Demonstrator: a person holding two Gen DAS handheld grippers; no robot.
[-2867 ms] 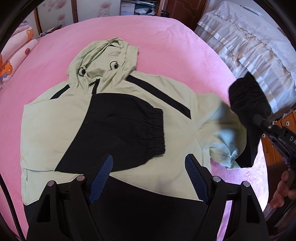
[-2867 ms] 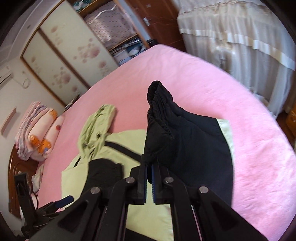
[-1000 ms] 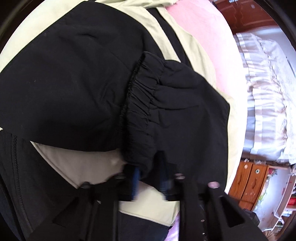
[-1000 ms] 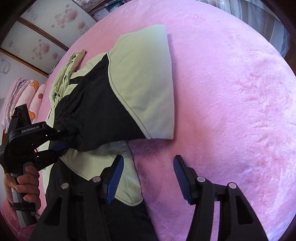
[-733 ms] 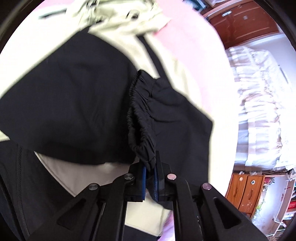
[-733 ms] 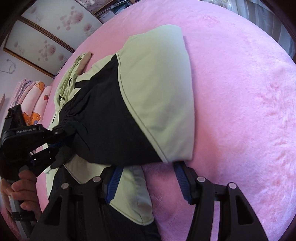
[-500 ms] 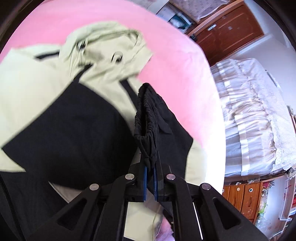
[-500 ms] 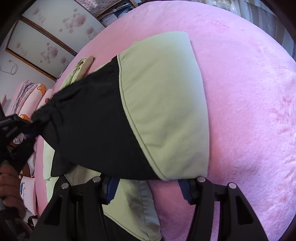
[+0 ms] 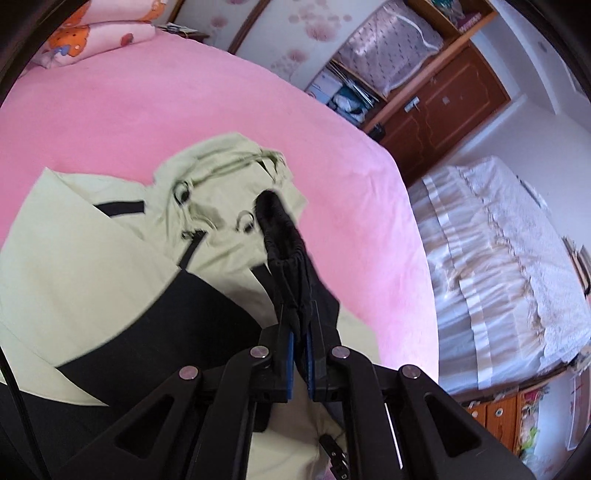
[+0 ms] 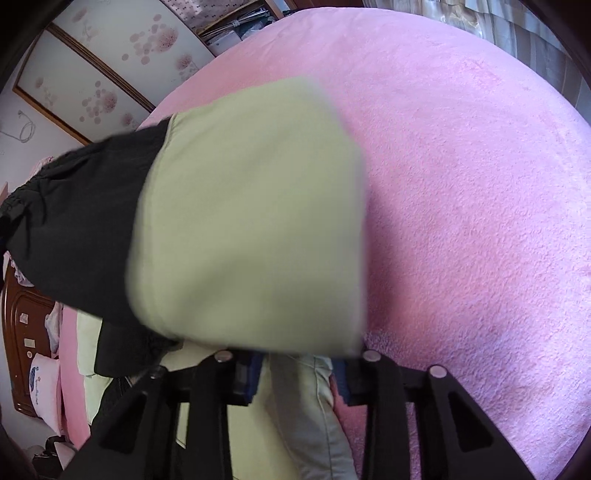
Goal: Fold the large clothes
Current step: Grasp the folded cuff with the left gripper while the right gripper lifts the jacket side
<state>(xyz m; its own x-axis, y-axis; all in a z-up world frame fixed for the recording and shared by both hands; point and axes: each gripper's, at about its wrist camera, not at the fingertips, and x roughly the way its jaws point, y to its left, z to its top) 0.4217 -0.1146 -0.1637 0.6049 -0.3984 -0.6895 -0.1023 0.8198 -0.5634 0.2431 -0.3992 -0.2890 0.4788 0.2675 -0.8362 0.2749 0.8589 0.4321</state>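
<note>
A light green and black hooded jacket [image 9: 92,258] lies face up on the pink bed [image 9: 147,110], hood toward the far side. My left gripper [image 9: 300,332] is shut on the black elastic cuff [image 9: 280,236] of the jacket's right sleeve and holds it lifted above the chest. In the right wrist view the lifted sleeve [image 10: 251,214], green with a black end, hangs across and covers the fingertips. My right gripper [image 10: 299,373] is open under the sleeve, its jaws standing apart over green fabric at the jacket's side edge.
Folded pink blankets [image 9: 92,33] lie at the bed's far left. A wooden wardrobe [image 9: 443,103] and shelves stand behind the bed. A white frilled cover [image 9: 517,258] lies to the right. Bare pink bedspread [image 10: 480,184] spreads right of the jacket.
My left gripper closed on the sleeve cuff and lifted it up and away from the chest. The sleeve rose over my right gripper, which stayed open and moved in under it.
</note>
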